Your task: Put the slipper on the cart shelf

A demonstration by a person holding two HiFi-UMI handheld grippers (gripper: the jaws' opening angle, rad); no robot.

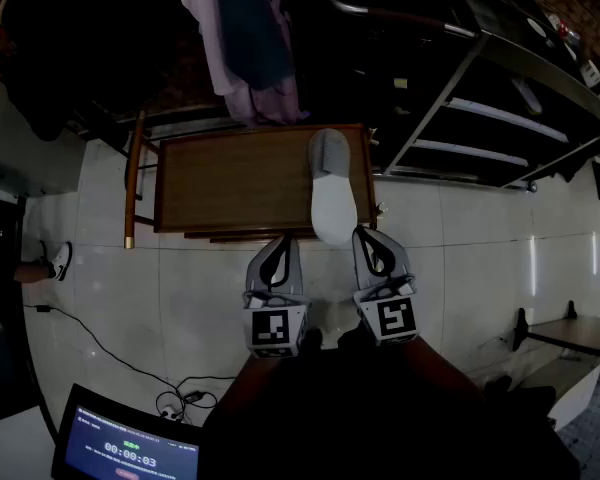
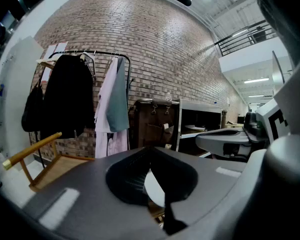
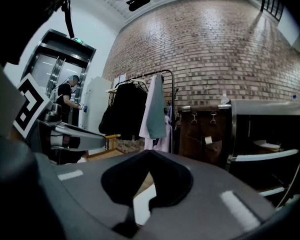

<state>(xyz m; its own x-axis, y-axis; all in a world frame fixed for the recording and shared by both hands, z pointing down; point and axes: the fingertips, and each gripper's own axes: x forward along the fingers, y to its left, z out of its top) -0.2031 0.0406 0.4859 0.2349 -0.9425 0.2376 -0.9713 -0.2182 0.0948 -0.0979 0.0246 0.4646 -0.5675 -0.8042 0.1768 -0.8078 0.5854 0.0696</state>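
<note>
A slipper [image 1: 330, 188] with a grey upper and a white sole lies on the right end of a low wooden table [image 1: 230, 183], its heel hanging over the near edge. My left gripper [image 1: 280, 240] is shut and empty, just short of the table's near edge. My right gripper [image 1: 365, 233] is also shut and empty, its tip close to the slipper's heel on the right. The cart shelf [image 1: 500, 118], a dark metal frame with pale shelves, stands to the table's right, and shows in the left gripper view [image 2: 200, 121] and right gripper view [image 3: 267, 134].
Garments [image 1: 250, 48] hang from a rack behind the table. A screen [image 1: 130, 448] and a cable [image 1: 110, 353] lie on the tiled floor at near left. A shoe [image 1: 58, 260] shows at far left. A wooden bench [image 1: 580, 333] stands at right. A person [image 3: 67, 96] stands by a doorway.
</note>
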